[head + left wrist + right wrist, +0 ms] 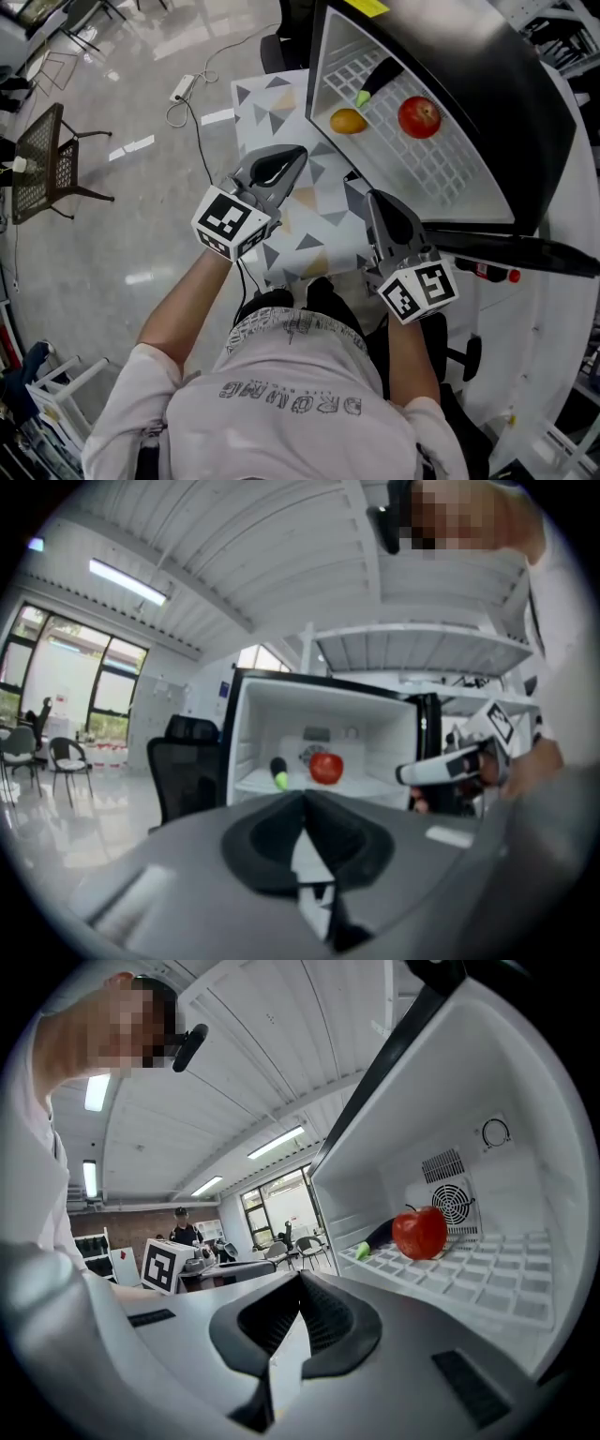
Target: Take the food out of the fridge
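Left gripper [296,154] and right gripper [375,199], both clenched empty, face the fridge [469,47], whose dark top hides the eggplant's [378,82] far end.

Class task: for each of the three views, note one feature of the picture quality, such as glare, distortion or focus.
Head view: bright reflections on the glossy floor; the apple is sharp. Left gripper view: fisheye bend, dark corners, and the left hand-held gripper is soft up close. Right gripper view: the fridge wall bows into a curve; the apple is crisp.
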{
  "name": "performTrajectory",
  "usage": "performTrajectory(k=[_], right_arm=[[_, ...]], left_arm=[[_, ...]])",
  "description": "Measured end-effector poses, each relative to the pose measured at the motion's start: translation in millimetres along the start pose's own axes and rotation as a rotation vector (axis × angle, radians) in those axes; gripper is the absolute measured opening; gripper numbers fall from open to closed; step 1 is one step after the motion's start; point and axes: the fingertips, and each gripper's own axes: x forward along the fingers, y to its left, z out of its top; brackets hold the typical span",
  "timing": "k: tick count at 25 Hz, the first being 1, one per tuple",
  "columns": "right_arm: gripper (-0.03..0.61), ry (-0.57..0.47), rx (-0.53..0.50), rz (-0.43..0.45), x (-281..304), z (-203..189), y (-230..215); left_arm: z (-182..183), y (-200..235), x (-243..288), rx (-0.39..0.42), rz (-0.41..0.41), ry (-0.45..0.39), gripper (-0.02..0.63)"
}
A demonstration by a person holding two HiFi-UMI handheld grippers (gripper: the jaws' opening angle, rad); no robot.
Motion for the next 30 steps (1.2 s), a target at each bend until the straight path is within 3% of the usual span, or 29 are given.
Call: performTrajectory(k=[5, 30], right_arm=[[-0.002, -0.006, -0.007, -0.008, 4.1, 4.0, -10.1], [-0.002, -0.006, -0.004, -0.038, 22.5, 5.7, -31.5]], left_arm=[[7.3, 2.0, 28.8, 0.028, -0.006, 0.002, 0.021], [18.0, 28.9, 145.7, 0.119, -0.044, 0.067, 0.229]])
